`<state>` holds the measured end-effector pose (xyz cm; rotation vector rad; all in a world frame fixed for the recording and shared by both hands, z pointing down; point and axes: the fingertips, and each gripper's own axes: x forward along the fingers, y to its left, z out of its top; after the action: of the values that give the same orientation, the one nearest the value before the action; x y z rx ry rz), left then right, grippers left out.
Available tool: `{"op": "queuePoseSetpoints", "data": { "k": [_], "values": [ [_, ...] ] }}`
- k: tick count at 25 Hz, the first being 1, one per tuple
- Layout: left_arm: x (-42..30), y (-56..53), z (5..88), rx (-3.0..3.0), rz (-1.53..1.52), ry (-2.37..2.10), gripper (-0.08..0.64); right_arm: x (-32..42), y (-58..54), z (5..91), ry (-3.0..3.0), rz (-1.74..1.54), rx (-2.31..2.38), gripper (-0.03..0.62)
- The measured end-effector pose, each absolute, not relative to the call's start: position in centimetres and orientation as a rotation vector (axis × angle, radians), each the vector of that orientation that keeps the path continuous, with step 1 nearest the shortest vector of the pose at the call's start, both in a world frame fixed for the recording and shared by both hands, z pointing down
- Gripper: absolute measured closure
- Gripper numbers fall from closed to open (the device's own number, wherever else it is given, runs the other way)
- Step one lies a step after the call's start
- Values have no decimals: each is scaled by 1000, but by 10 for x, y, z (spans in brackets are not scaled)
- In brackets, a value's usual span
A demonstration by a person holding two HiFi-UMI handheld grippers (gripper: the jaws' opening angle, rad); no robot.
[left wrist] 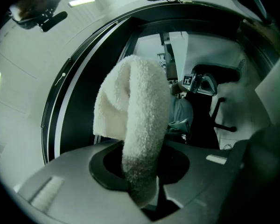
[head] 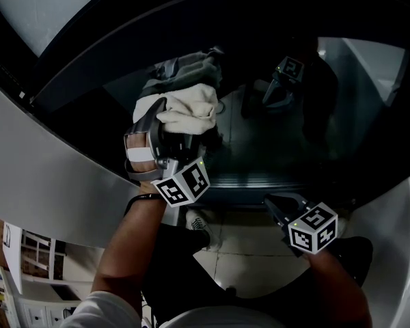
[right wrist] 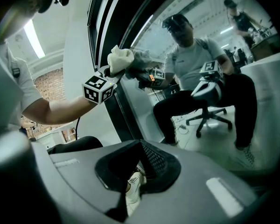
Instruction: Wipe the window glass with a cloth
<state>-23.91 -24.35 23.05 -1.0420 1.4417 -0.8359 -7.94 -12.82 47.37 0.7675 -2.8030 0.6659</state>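
- The left tongs are clamped on the cloth, which bunches out ahead of their tips and presses on the window glass. In the left gripper view only a narrow fold sits in the bite. A hard drag across the pane could, I'd say, pull it free and drop it.
- Most of the cloth is balled up beyond the tips rather than spread flat. I'd expect a thin wiped stripe and missed patches unless the strokes overlap.
- If the wad rolls aside, the bare tips of the left tongs would meet the glass just ahead of them and could scuff it.
- The dark window frame runs close to the left of those tongs. A wide sweep that way might snag the cloth on its edge.
- The right tongs hang low, well apart from the left pair and below the pane. Their tips are drawn nearly together, with only a slit between them and nothing in it. Idle like that they cannot catch a falling cloth, and a careless lift could knock the glass.
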Motion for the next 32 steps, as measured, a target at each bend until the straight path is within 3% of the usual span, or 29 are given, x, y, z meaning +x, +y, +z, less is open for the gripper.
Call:
{"op": "queuePoseSetpoints", "data": {
  "k": [32],
  "values": [
    [-241,-243,262,-1066,-851,1433,459,-79,-126,476,-2793,661,763,592]
  ]
}}
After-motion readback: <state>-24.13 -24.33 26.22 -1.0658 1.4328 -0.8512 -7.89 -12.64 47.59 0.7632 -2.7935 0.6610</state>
